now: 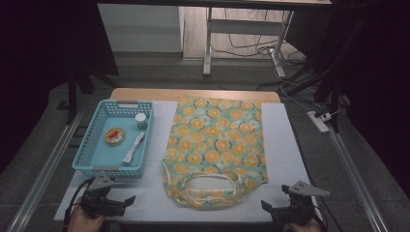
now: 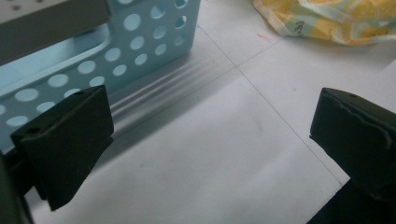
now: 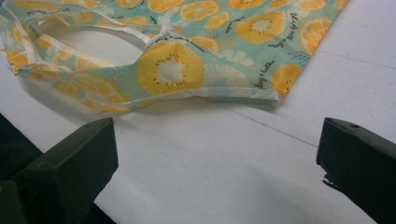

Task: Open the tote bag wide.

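Orange-print garment (image 1: 215, 145) spread flat mid-desk, just right of blue basket (image 1: 96, 145). Left gripper (image 1: 126, 202) and right gripper (image 1: 267, 207) at near edge, jaws wide apart, holding nothing.

Left hand-held gripper (image 1: 126, 200) & right hand-held gripper (image 1: 267, 207): both low, jaws wide apart, gripping nothing.

The garment (image 3: 196, 56) bears small script, too blurred to read.
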A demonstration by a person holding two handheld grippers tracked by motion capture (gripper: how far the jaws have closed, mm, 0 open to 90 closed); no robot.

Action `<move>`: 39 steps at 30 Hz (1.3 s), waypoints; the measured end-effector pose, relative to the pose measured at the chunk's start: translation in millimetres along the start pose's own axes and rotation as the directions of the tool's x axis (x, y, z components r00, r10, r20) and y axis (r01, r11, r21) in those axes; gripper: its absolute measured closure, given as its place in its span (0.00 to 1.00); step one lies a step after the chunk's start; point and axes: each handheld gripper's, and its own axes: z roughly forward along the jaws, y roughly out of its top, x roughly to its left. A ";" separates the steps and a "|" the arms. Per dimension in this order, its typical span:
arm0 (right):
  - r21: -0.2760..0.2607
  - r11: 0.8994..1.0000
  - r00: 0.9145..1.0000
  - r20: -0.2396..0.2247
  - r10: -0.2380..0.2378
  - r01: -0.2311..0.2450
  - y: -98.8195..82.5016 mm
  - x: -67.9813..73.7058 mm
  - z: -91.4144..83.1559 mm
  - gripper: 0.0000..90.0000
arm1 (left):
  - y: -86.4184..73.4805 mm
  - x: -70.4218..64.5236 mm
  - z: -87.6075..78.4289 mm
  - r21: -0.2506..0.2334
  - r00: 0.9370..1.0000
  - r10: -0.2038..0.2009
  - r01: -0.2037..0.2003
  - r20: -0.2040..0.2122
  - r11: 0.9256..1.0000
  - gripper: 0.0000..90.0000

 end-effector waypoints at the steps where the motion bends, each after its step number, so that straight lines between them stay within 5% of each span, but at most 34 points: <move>1: 0.000 1.000 1.000 -0.002 -0.002 0.002 0.0 0.1 0.1 0.00 | 0.1 -0.3 0.0 0.003 1.000 0.007 -0.007 0.001 1.000 0.00; 31: -0.004 0.999 0.999 0.007 -0.036 0.036 1.0 3.5 -0.5 0.00 | -1.1 3.9 -1.0 -0.007 0.999 -0.011 0.012 0.049 1.000 0.01; 39: -0.021 0.997 0.997 0.009 -0.077 0.078 6.7 9.3 -2.1 0.00 | -1.2 4.7 -1.1 -0.005 0.998 -0.017 0.017 0.054 1.000 0.01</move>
